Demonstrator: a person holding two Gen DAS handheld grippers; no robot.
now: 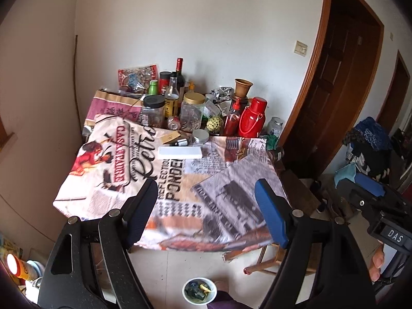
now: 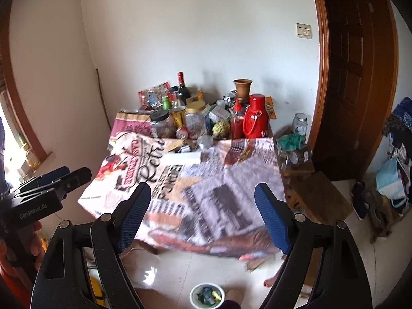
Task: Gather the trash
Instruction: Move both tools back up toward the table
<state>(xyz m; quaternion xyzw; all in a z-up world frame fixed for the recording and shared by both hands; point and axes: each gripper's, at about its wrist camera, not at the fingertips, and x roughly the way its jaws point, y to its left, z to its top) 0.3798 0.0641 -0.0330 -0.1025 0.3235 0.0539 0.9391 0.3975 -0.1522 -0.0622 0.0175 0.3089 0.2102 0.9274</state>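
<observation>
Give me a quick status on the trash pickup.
Left gripper and right gripper open, empty. Trash bowl on floor below, scraps inside. Cluttered table ahead, nothing blocking.

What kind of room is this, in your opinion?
Probably a room in a home: a table under a printed cloth, crowded with jars and bottles, stands by a wooden door.

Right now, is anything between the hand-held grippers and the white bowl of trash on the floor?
Nothing visible. The bowl sits on bare tile just below and between both open, empty hand-held grippers, left and right. The table lies beyond it, and a knee borders its right side.
</observation>
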